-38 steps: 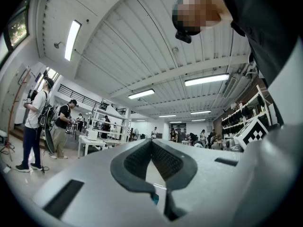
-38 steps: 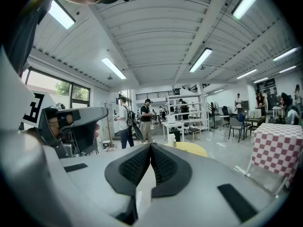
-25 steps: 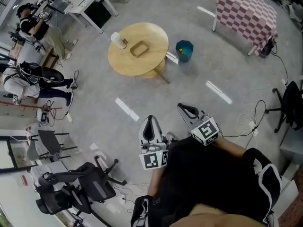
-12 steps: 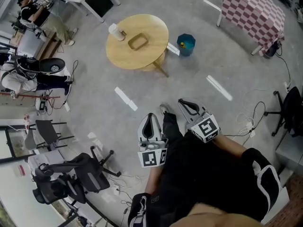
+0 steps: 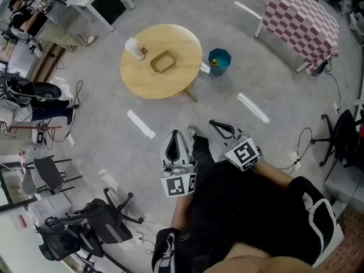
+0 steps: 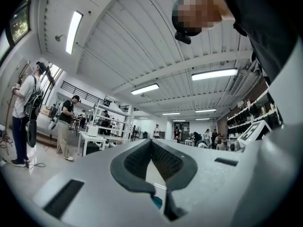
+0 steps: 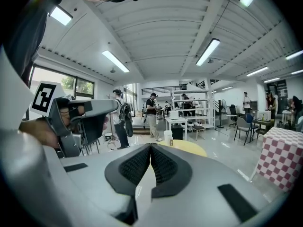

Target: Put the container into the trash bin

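A tan, shallow container (image 5: 162,61) lies in the middle of a round wooden table (image 5: 170,84). To the right of that table a teal trash bin (image 5: 219,61) stands on the floor. My left gripper (image 5: 176,134) and right gripper (image 5: 214,123) are held side by side close to my body, well short of the table, both pointing toward it. The left gripper (image 6: 151,141) is shut with nothing between its pads. The right gripper (image 7: 150,146) is shut and empty too; past it I see the table (image 7: 189,148) and, at the left, the left gripper (image 7: 78,113).
A white jar (image 5: 134,48) stands at the table's left edge. A checkered-cloth table (image 5: 301,19) is at the far right. Office chairs (image 5: 85,226) stand at the lower left, another chair (image 5: 341,132) and cables (image 5: 296,147) at the right. People (image 5: 28,16) work at the far left.
I have stepped toward the table, which now looks slightly larger and has shifted left. Both grippers moved forward with me and stayed shut. A foot now shows between them.
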